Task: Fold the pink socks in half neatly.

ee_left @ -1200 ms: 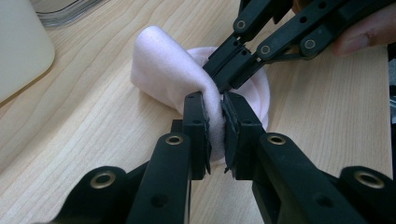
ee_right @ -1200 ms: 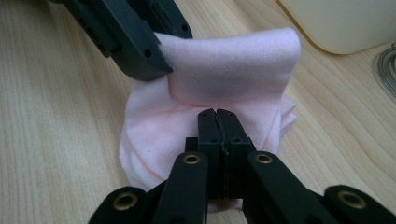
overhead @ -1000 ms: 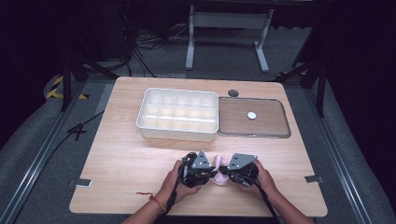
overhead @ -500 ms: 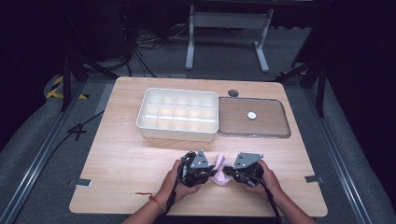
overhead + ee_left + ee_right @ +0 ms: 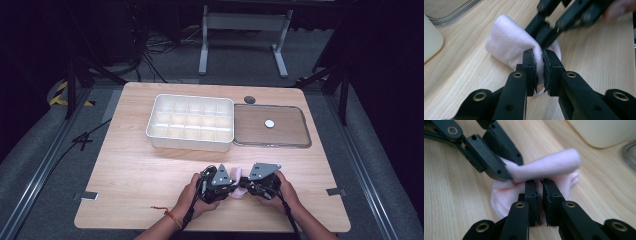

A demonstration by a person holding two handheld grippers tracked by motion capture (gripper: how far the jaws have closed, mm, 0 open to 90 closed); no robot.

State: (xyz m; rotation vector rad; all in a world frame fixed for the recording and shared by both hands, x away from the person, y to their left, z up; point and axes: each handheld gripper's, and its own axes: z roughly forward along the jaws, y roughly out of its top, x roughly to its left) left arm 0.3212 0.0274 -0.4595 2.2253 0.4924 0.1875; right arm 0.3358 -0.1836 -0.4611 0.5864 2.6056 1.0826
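A soft pink cloth [image 5: 235, 173] lies bunched on the wooden table near its front edge, between the person's two hands. My left gripper [image 5: 539, 56] is shut on one fold of the cloth [image 5: 509, 42], pads pressed into it. My right gripper [image 5: 541, 183] pinches another fold of the cloth [image 5: 549, 166] from the opposite side. Its jaws have just been opening slightly, with the cloth still caught between the pads. The two grippers face each other, tips nearly touching: left gripper [image 5: 232, 186], right gripper [image 5: 246, 186].
A white box with several compartments [image 5: 190, 142] stands at the table's middle. A clear shallow tray [image 5: 272, 145] with a small white disc [image 5: 269, 123] lies to its right. A small dark disc [image 5: 249, 99] sits near the far edge.
The right gripper has edged slightly to the right. Both hands otherwise stay in place with the pink cloth between them.
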